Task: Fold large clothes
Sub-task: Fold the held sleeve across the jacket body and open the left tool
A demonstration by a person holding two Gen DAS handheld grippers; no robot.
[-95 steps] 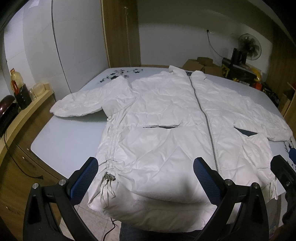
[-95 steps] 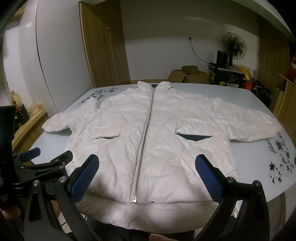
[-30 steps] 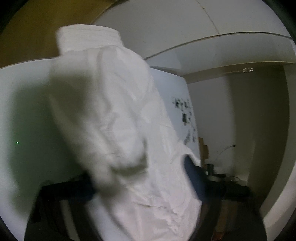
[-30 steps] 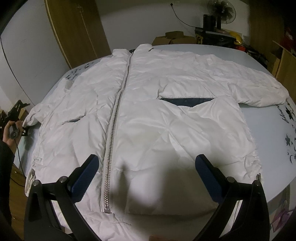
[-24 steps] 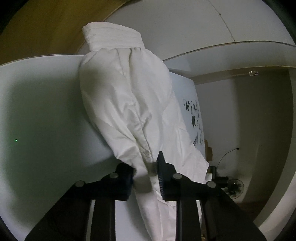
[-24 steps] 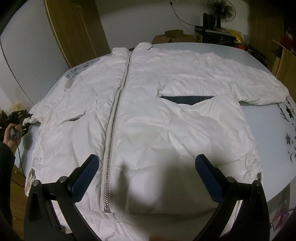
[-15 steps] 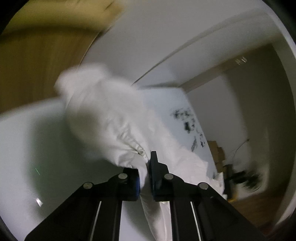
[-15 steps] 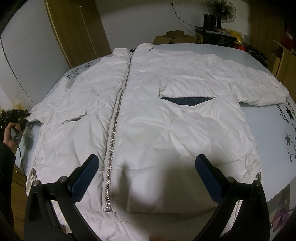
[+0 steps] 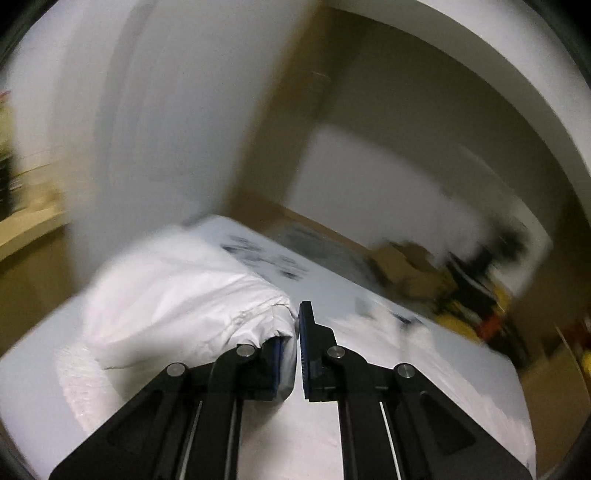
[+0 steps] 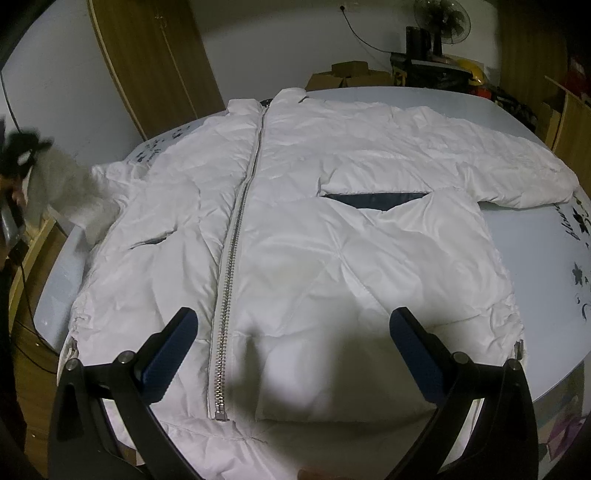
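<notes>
A pale table (image 10: pixel 554 258) with dark flower prints along its edges fills the space ahead of the right gripper (image 10: pixel 295 345). Spread across it, front side up, lies a white puffer jacket (image 10: pixel 332 229), its collar at the far end and its hem directly beneath and between the right gripper's fingers. The silver zipper (image 10: pixel 236 240) is closed and runs away from the claw, just inside its left finger. One sleeve (image 10: pixel 517 177) stretches out flat to the far right of the claw, resting on the table. Two pocket openings show dark lining, the larger one (image 10: pixel 373 199) ahead and slightly right, the smaller (image 10: pixel 151 242) ahead and left.

The right gripper is spread wide, released, holding nothing, hovering over the hem.

Far to the left of the right gripper, the other sleeve (image 10: pixel 85 195) is raised off the table edge. In the left wrist view, which is heavily motion-blurred, that sleeve (image 9: pixel 177 306) bulges just ahead and left of the left gripper (image 9: pixel 290 350), whose blue-padded fingers (image 9: pixel 303 347) are clenched on a fold of the sleeve's white fabric.

Behind the table stand wooden wardrobe doors (image 10: pixel 155 62), cardboard boxes (image 10: pixel 351 74) and a fan (image 10: pixel 441 16).
</notes>
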